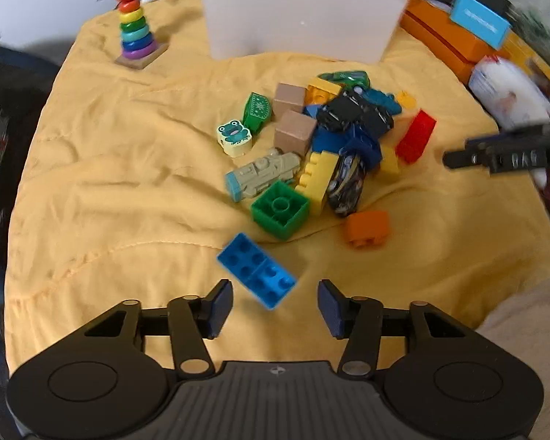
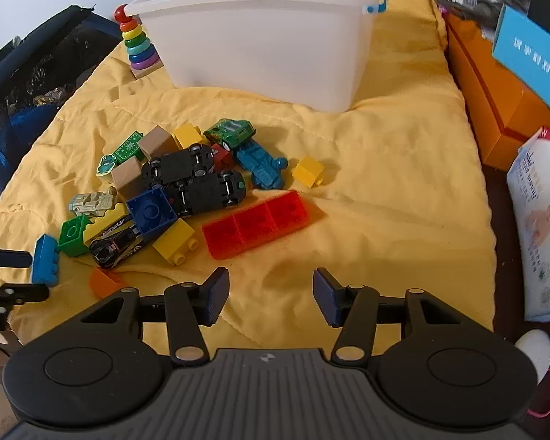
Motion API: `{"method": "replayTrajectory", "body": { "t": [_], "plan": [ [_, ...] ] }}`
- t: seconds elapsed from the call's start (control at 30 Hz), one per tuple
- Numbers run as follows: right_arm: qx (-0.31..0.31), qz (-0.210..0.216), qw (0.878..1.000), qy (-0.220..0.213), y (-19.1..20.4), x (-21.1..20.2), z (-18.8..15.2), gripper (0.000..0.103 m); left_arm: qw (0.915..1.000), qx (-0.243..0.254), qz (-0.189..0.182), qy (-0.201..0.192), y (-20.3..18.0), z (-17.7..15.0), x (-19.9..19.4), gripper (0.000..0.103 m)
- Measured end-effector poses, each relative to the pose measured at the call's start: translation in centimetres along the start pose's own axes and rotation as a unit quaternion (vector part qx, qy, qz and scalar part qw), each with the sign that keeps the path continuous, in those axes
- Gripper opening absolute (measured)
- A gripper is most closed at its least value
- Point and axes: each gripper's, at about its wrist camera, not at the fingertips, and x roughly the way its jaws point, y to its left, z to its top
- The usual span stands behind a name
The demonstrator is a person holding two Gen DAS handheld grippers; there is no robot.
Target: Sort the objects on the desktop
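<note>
In the left wrist view the blue brick (image 1: 257, 270) lies on the yellow cloth (image 1: 110, 183) just ahead of the left tool (image 1: 275, 299), light, stiff, best pinched across its short sides, jaws apart and empty; in the right wrist view the red brick (image 2: 256, 223) lies ahead of the right tool (image 2: 269, 295), likewise apart and empty.

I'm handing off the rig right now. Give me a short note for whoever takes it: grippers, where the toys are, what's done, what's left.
Left gripper: open, empty, just above the light blue brick.
Right gripper: open, empty, near the red brick.
Toys: bricks, cars and wooden blocks heaped on the yellow cloth.
Clear bin behind the heap; its inside can't be seen.
Done: nothing visibly sorted.
Left: the whole pile.
</note>
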Motion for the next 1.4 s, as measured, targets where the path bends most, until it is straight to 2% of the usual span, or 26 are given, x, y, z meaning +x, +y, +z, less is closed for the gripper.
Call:
{"method": "replayTrajectory", "body": {
  "t": [0.07, 0.13, 0.17, 0.23, 0.27, 0.3, 0.37, 0.43, 0.47, 0.5, 0.53, 0.6, 0.63, 0.73, 0.77, 0.83, 0.87, 0.9, 0.97, 1.03, 1.1, 1.27, 1.33, 1.4],
  "plan": [
    [0.002, 0.001, 1.0, 0.0, 0.0, 0.0, 0.0, 0.055, 0.9998, -0.019, 0.003, -0.002, -0.2, 0.6, 0.3, 0.06],
    [0.005, 0.003, 1.0, 0.001, 0.0, 0.1, -0.1, 0.056, 0.9992, -0.027, 0.03, -0.004, -0.3, 1.0, 1.0, 0.059],
    [0.006, 0.004, 1.0, 0.003, 0.0, 0.2, -0.1, 0.056, 0.9987, -0.03, 0.041, 0.001, -0.1, 1.1, 1.6, 0.056],
    [0.006, 0.005, 1.0, 0.007, 0.0, 0.4, -0.2, 0.057, 0.9977, -0.056, 0.035, 0.017, 1.1, 0.8, 2.6, 0.032],
    [0.006, 0.005, 1.0, 0.007, 0.0, 0.4, -0.2, 0.057, 0.9966, -0.075, 0.026, 0.021, 1.9, 0.5, 2.9, 0.028],
    [0.006, 0.005, 1.0, 0.007, 0.1, 0.4, -0.2, 0.057, 0.9954, -0.096, 0.007, 0.009, 2.9, 0.2, 2.5, 0.027],
    [0.006, 0.003, 1.0, 0.006, 0.1, 0.3, -0.3, 0.057, 0.9909, -0.132, -0.025, 0.011, 4.5, -0.2, 2.2, 0.027],
    [0.008, 0.001, 1.0, 0.006, 0.0, 0.4, -0.3, 0.057, 0.9859, -0.145, -0.083, 0.007, 5.4, -0.3, 1.7, 0.027],
    [0.009, 0.001, 1.0, 0.006, 0.0, 0.4, -0.3, 0.057, 0.9843, -0.136, -0.112, 0.011, 5.2, -0.2, 1.7, 0.027],
    [0.011, 0.0, 1.0, 0.007, -0.1, 0.5, -0.3, 0.057, 0.9799, -0.121, -0.157, 0.025, 4.7, 0.1, 1.9, 0.027],
    [0.012, 0.0, 1.0, 0.008, -0.1, 0.6, -0.3, 0.057, 0.9756, -0.115, -0.184, 0.031, 4.2, 0.3, 2.1, 0.027],
    [0.013, 0.001, 1.0, 0.009, 0.0, 0.8, -0.2, 0.057, 0.9699, -0.095, -0.219, 0.05, 3.0, 0.8, 3.1, 0.028],
    [0.012, 0.001, 1.0, 0.01, 0.0, 0.8, -0.2, 0.057, 0.9691, -0.087, -0.224, 0.058, 2.5, 0.8, 3.7, 0.029],
    [0.007, 0.003, 1.0, 0.009, 0.5, 0.9, -0.1, 0.057, 0.9804, -0.071, -0.177, 0.05, 1.9, 1.1, 4.0, 0.032],
    [0.005, 0.003, 1.0, 0.009, 0.7, 0.9, -0.1, 0.057, 0.9857, -0.063, -0.153, 0.032, 1.8, 1.3, 3.3, 0.039],
    [-0.001, 0.002, 1.0, 0.006, 0.9, 0.8, -0.1, 0.057, 0.9985, -0.002, -0.05, -0.021, 0.9, 1.3, 1.6, 0.046],
    [-0.002, 0.0, 1.0, 0.005, 1.0, 0.8, -0.2, 0.057, 0.9988, 0.032, -0.011, -0.035, 0.5, 1.3, 1.3, 0.051],
    [-0.001, -0.002, 1.0, 0.004, 1.0, 0.9, -0.2, 0.057, 0.9964, 0.068, 0.024, -0.045, -0.1, 1.1, 0.9, 0.051],
    [0.004, 0.0, 1.0, 0.007, 0.9, 1.0, -0.3, 0.057, 0.9902, 0.111, 0.056, -0.064, -0.8, 1.1, -0.1, 0.051],
    [0.007, 0.001, 1.0, 0.011, 1.0, 1.2, -0.3, 0.057, 0.9851, 0.146, 0.057, -0.07, -1.4, 0.7, -1.3, 0.051],
    [0.004, 0.001, 1.0, 0.009, 1.1, 1.1, -0.3, 0.057, 0.9863, 0.148, 0.059, -0.041, -2.3, 0.6, -1.5, 0.051],
    [-0.006, -0.001, 1.0, 0.007, 1.4, 1.0, -0.4, 0.057, 0.9963, 0.075, 0.038, 0.019, -1.6, 0.2, -0.6, 0.051],
    [-0.007, -0.002, 1.0, 0.009, 1.4, 0.9, -0.5, 0.057, 0.9993, 0.02, 0.011, 0.03, -0.3, 0.4, -0.2, 0.052],
    [-0.009, -0.002, 1.0, 0.01, 1.3, 1.0, -0.6, 0.058, 0.9986, -0.037, -0.018, 0.032, 1.3, 0.8, 0.5, 0.058]
  ]
}}
